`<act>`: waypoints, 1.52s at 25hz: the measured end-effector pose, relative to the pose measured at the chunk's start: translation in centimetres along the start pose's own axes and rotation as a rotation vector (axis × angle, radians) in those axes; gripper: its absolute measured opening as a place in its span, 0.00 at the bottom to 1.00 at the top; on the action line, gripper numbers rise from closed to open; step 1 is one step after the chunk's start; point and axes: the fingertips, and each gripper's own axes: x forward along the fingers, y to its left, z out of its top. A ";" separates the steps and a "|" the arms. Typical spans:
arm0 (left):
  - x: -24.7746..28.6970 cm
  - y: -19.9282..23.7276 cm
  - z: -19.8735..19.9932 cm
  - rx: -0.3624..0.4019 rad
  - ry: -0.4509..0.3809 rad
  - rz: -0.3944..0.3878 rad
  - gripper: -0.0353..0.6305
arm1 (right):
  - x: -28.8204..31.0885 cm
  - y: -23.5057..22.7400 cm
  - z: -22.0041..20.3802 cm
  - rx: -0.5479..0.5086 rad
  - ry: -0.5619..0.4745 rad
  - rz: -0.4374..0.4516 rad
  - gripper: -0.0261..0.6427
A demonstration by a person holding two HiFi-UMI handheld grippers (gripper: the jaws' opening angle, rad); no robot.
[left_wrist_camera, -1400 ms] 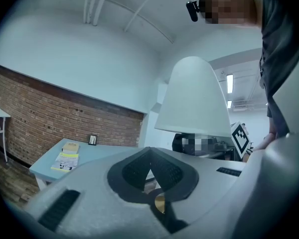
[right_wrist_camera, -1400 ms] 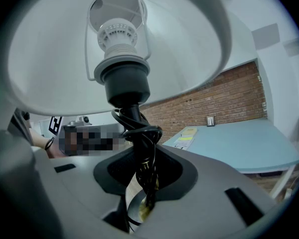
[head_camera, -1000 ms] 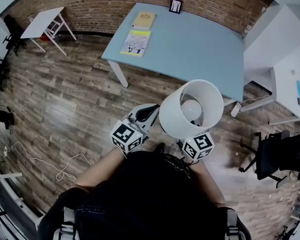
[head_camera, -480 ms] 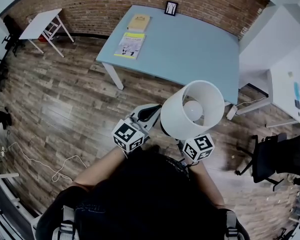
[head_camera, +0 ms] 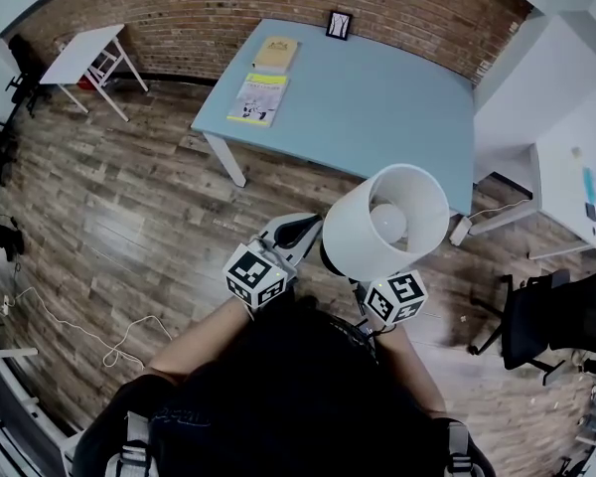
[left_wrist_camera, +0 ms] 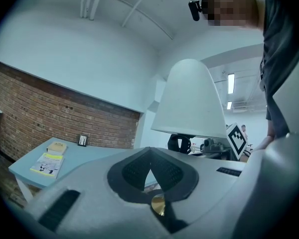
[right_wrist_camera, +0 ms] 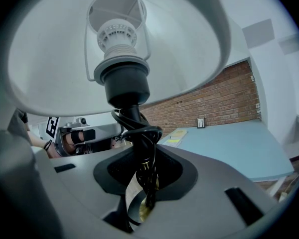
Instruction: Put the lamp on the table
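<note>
lamp: up in the air over the wood floor, near side of the bench, not on it yet. Shade tilts, open top faces the head cam, bulb shows.
right gripper: clenched on the lamp's dark stem just under the socket. Cord is wound round the stem and caught in the same grip, prob. so nothing trails while carrying.
left gripper: jaws closed, nothing between them. Sits just left of the lamp, not touching it as far as I can tell. Prob. kept close to steady the lamp at set-down.
bench layout: booklet, book and small frame sit at the far-left part. Near-right part is bare, so likely drop spot, straight ahead of the lamp.
why held high: the base has to clear the bench edge, and a low stem grip keeps the shade free.
vs earlier: grip same, stem still clamped, left gripper still closed and empty. Shade tilt about the same. Bench and frame sit a bit lower and more left in the head view, so the person seems slightly closer. Lamp still well short of the bench top.
</note>
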 end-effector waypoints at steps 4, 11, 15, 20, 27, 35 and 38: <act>0.5 0.9 -0.1 -0.009 0.002 0.001 0.07 | 0.7 -0.4 0.1 -0.003 0.005 -0.008 0.18; 1.6 2.5 -0.1 -0.016 0.002 -0.011 0.07 | 2.1 -1.5 0.4 0.003 0.003 -0.019 0.18; 2.6 3.8 0.3 -0.011 0.000 -0.020 0.07 | 3.2 -2.2 0.9 0.002 0.001 -0.026 0.18; 4.3 5.2 0.7 0.009 0.002 -0.046 0.07 | 4.8 -3.9 1.6 0.002 -0.007 -0.050 0.18; 6.5 8.6 1.2 0.013 0.007 -0.070 0.07 | 7.7 -5.9 2.7 0.010 -0.020 -0.077 0.18; 9.6 14.5 1.7 -0.007 0.018 -0.092 0.07 | 12.8 -9.4 4.1 0.020 -0.023 -0.119 0.18; 10.5 17.2 1.7 -0.012 0.025 -0.100 0.07 | 15.4 -10.3 4.6 0.031 -0.024 -0.130 0.18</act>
